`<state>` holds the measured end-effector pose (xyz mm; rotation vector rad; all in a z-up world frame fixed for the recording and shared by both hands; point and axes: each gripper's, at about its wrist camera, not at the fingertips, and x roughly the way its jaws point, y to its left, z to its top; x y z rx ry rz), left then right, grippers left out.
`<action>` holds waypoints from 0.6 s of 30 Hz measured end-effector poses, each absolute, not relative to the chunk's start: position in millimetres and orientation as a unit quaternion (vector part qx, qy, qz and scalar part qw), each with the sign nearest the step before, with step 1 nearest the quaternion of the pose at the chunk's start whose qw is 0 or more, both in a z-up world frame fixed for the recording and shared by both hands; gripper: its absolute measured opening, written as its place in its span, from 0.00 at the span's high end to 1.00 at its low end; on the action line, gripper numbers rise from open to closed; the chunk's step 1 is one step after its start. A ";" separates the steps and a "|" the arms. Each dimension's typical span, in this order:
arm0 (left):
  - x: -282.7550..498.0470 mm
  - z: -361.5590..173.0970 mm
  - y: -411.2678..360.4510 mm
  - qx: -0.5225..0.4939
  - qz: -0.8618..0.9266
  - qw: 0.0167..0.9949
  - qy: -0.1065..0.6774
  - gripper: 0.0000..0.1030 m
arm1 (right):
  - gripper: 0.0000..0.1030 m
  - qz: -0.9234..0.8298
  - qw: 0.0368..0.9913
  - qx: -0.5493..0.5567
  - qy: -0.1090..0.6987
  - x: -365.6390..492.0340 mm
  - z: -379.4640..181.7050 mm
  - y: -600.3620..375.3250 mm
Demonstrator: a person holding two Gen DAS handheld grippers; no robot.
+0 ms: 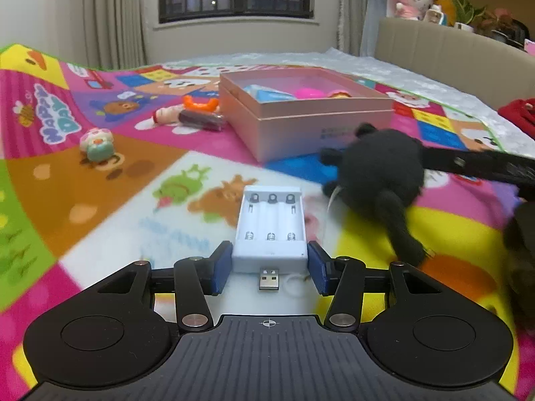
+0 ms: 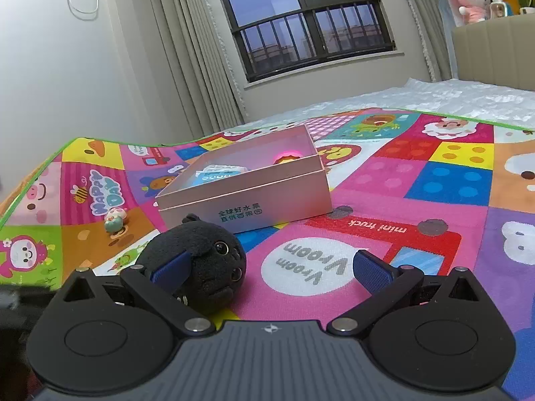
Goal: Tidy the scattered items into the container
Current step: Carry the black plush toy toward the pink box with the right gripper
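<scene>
The left gripper (image 1: 270,269) pinches the white battery charger (image 1: 271,230); next, carry it to the pink box (image 1: 321,127) at upper centre; the right gripper (image 2: 271,267) is spread.

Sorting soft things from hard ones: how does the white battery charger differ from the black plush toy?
The white battery charger is a flat, hard, boxy tray with empty slots; the black plush toy is round and fuzzy. The charger sits clamped in the left gripper; the plush lies loose, ungripped. Both are still outside the pink box.
</scene>
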<state>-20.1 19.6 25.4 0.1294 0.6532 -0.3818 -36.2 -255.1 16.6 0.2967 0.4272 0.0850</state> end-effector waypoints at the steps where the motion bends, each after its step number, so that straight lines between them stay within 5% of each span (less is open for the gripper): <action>1: -24.6 25.0 19.9 0.064 -0.182 0.929 0.316 0.45 | 0.00 0.041 0.966 0.146 0.211 -36.1 16.6 -254.6; 4: -26.8 22.9 21.7 0.077 -0.140 0.938 0.306 0.21 | 0.00 0.038 0.966 0.144 0.212 -35.3 16.3 -253.9; 7: -25.2 19.2 31.3 0.064 -0.089 0.949 0.297 0.08 | 0.00 0.030 0.966 0.141 0.213 -35.8 16.6 -252.7; 18: -30.8 12.6 51.1 0.018 -0.018 0.959 0.281 0.01 | 0.00 0.045 0.965 0.114 0.232 -55.0 30.7 -241.9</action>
